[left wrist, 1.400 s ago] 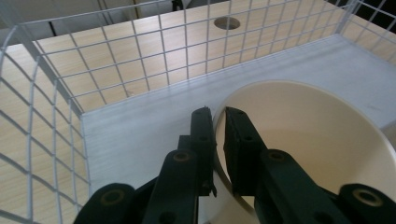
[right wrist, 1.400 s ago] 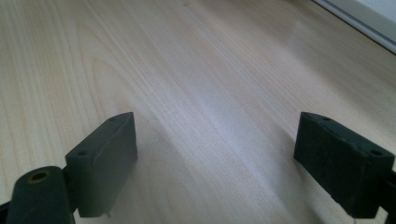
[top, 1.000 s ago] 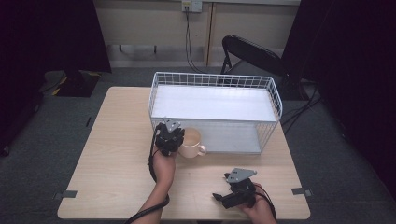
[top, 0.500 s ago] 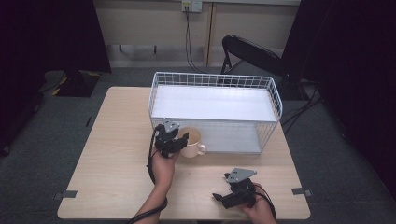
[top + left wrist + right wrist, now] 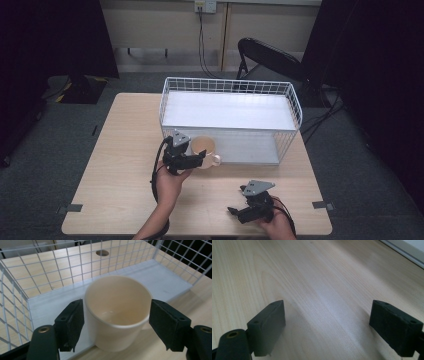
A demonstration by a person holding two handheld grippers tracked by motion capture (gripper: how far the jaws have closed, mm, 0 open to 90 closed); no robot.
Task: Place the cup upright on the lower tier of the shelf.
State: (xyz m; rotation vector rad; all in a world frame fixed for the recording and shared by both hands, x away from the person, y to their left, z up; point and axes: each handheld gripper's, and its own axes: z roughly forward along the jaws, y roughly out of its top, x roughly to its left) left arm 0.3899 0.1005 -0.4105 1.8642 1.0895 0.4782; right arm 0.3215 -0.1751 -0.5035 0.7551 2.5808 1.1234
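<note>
The left gripper [image 5: 116,326] had its jaws spread wide on either side of a cream cup [image 5: 117,312], neither pad quite touching the wall. The cup stood upright and empty at the open front edge of a white wire basket [image 5: 230,87], on the wooden table [image 5: 120,165]. The basket's pale floor lay bare. The right gripper [image 5: 334,327] hung wide open over bare tabletop near the table's front edge, holding nothing.

Black folding chair [image 5: 270,57] behind table [image 5: 120,150]
</note>
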